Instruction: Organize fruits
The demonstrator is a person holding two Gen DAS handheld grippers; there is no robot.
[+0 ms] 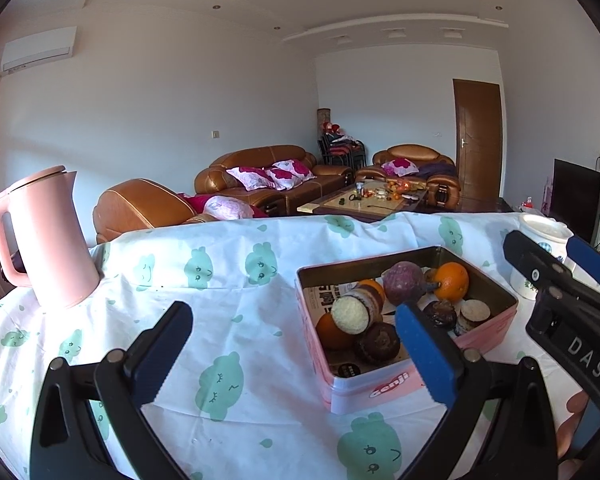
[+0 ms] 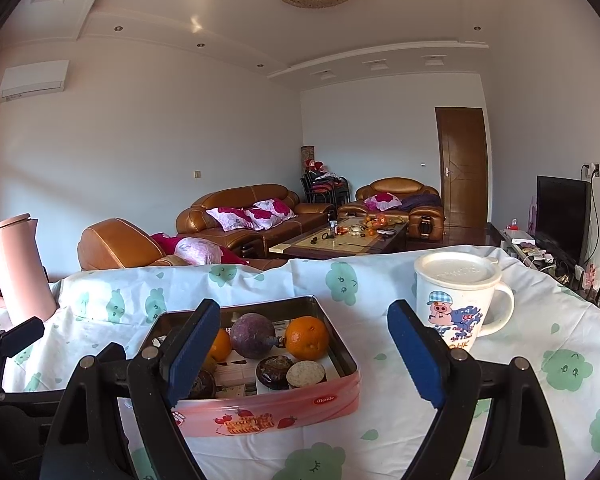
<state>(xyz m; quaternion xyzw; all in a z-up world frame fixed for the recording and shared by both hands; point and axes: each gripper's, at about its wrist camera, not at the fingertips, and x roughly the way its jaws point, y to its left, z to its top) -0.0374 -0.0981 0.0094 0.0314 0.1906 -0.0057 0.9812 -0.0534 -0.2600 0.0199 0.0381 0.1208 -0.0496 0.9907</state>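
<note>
Your left gripper [image 1: 292, 356] and right gripper [image 2: 298, 354] both gape wide, holding nothing. The fruits sit in the pink tin [image 2: 268, 412], lower centre of the right view: orange [image 2: 307, 338], purple fruit [image 2: 252, 335], mixed with cakes [image 2: 305, 374]. Sorting looks barely begun.

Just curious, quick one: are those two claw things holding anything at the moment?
Left gripper: open, holding nothing.
Right gripper: open, holding nothing.
</note>
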